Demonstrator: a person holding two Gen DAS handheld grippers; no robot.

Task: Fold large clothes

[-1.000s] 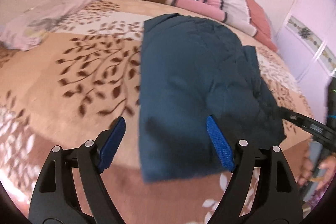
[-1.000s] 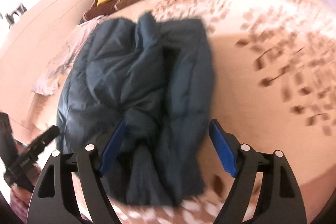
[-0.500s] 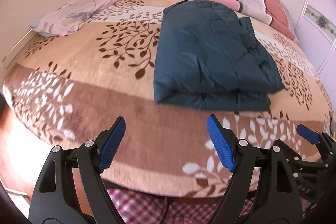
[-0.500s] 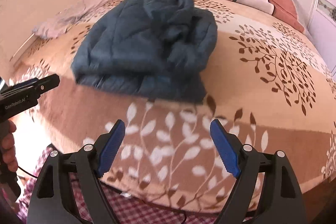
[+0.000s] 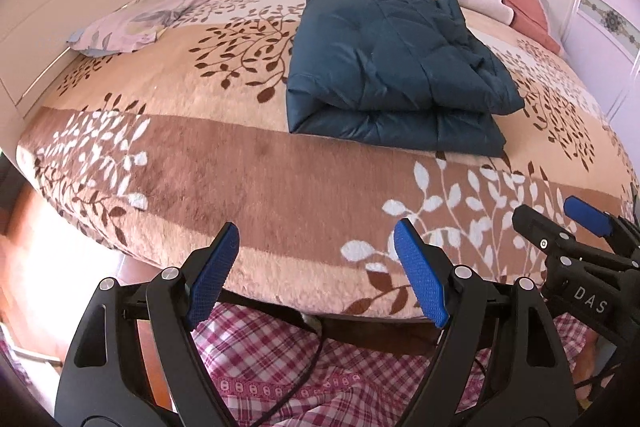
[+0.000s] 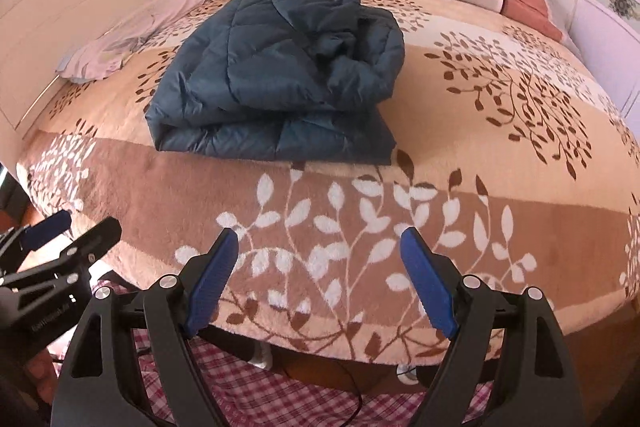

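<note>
Blue puffy jacket (image 5: 394, 67) lies folded on the bed (image 5: 240, 171), in the upper middle of the frame. My left claw (image 5: 316, 277) and right claw (image 6: 318, 281) are both wide apart, holding nothing.

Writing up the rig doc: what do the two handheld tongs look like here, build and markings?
Both match: the left tongs and right tongs are black clamp-style frames with triangular cutouts and silver rivets, each finger tipped with a blue textured pad. Seen from the left wrist view, the right unit's body carries white lettering "DAS". A thin dark cable runs over the checked cloth below.
</note>
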